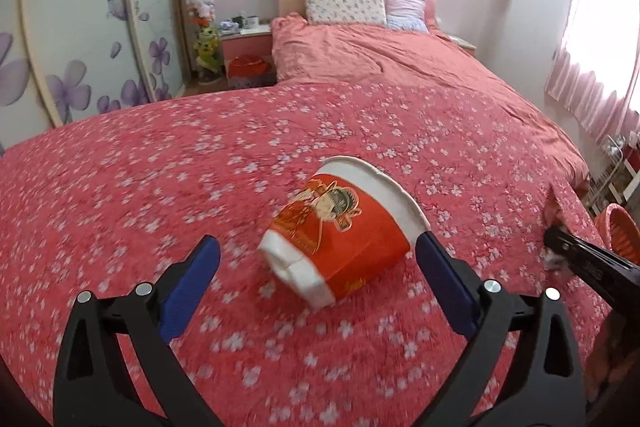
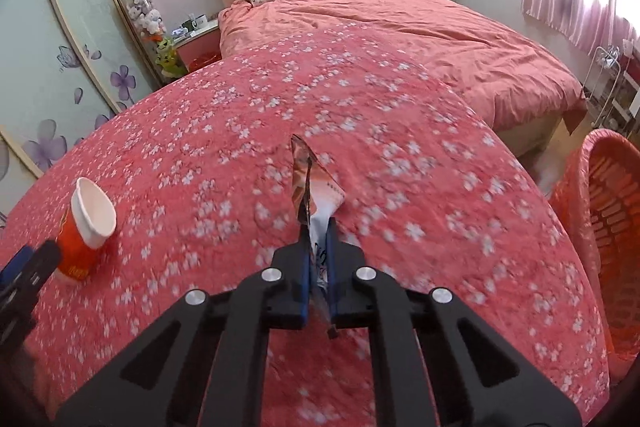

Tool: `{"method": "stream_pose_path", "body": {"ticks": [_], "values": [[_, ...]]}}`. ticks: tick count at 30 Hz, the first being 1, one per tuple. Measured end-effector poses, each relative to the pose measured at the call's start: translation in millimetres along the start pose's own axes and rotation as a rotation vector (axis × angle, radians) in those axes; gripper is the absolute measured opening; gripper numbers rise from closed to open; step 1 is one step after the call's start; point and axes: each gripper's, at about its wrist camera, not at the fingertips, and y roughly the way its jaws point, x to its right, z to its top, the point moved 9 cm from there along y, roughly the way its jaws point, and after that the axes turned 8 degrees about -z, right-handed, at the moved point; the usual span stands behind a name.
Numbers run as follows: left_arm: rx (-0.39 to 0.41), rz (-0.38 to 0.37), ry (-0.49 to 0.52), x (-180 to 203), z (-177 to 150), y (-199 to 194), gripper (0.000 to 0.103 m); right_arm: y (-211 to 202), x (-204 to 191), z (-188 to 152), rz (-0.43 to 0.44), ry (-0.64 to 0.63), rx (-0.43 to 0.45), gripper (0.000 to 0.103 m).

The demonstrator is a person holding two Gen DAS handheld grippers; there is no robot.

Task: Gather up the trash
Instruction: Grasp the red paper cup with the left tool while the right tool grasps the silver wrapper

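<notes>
Fingers of the right gripper (image 2: 318, 247) are pressed together on a crumpled snack wrapper (image 2: 314, 183), a foil-and-paper scrap that sticks up and forward out of the blue pads and hangs clear of the flowered bedspread (image 2: 240, 115). So one piece of trash is in hand but not yet binned. Off to the right of that gripper, beside the bed, stands the orange laundry-style basket (image 2: 608, 211) with its slatted wall and open mouth turned toward the camera; I judge it to be where the trash goes, and the part of its inside that shows looks bare, though most of it is out of view.

The left gripper (image 1: 318, 259) is spread wide and grips nothing. Its blue pads stand either side of a red and white paper cup (image 1: 340, 227) lying tipped on its side on the bedspread, crushed base toward the gripper and open rim pointing away; the right pad is just beside or touching the rim, the left pad apart from the cup. That pickup looks about to start, not done.

By my reading the task is early: wrapper held, cup still on the bed, nothing visibly dropped in the basket. No other litter shows on the bedspread
</notes>
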Motion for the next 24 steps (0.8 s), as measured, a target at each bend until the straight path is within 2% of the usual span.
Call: {"method": "stream_pose_path", "body": {"ticks": [6, 12, 18, 24], "values": [[-0.063, -0.025, 0.075, 4.1, -0.4, 18.7, 0.099, -0.4, 3.8, -2.8, 0.014, -0.010, 0.001, 0.007], [-0.094, -0.056, 0.061, 4.8, -3.7, 29.9, 0.098, -0.8, 3.3, -3.1, 0.024, -0.008, 0.001, 0.007], [-0.073, -0.083, 0.069, 11.9, -2.1, 27.7, 0.079, -4.0, 6.0, -4.8, 0.038, -0.007, 0.001, 0.007], [-0.048, -0.094, 0.092, 23.3, -0.2, 23.0, 0.069, -12.3, 8.7, -6.1, 0.046, -0.005, 0.012, 0.007]]}}
